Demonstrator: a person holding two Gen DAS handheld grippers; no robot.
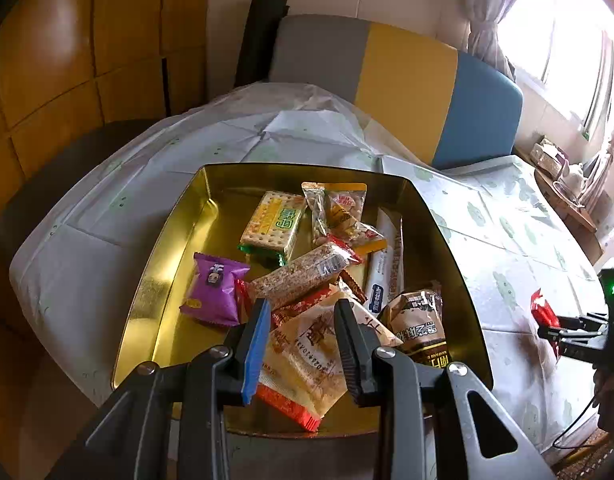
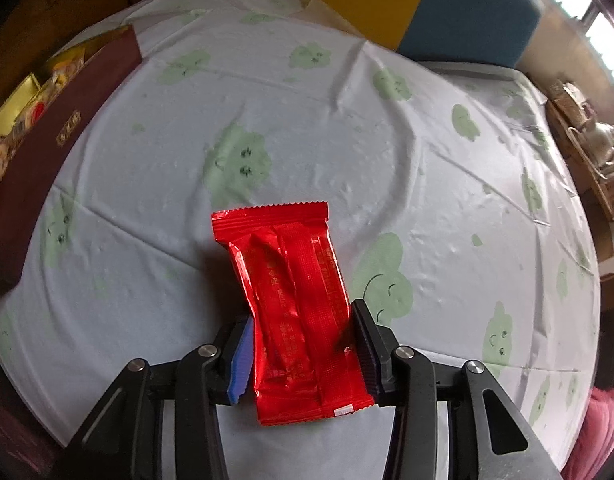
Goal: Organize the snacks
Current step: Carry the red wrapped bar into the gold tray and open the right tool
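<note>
Right gripper [image 2: 303, 340]: clenched on glossy red foil packet [image 2: 295, 312], serrated ends, above the tabletop [image 2: 427, 200].
Left gripper [image 1: 303, 328]: released, jaws apart over crinkled cream wrapper [image 1: 307, 364].
Tin [image 1: 163, 280]: rectangular, gold-lined, heaped with snacks.
Tablecloth [image 2: 327, 128]: wrinkled plastic sheet, green prints.

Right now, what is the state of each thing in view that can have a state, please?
Gold tin: lid off, partly filled with snacks.
Red packet: sealed, lying on the tablecloth, between the right gripper fingers.
Cream packet: sealed, between the left gripper fingers, over the tin.
Purple packet: sealed, lying in the tin.
</note>
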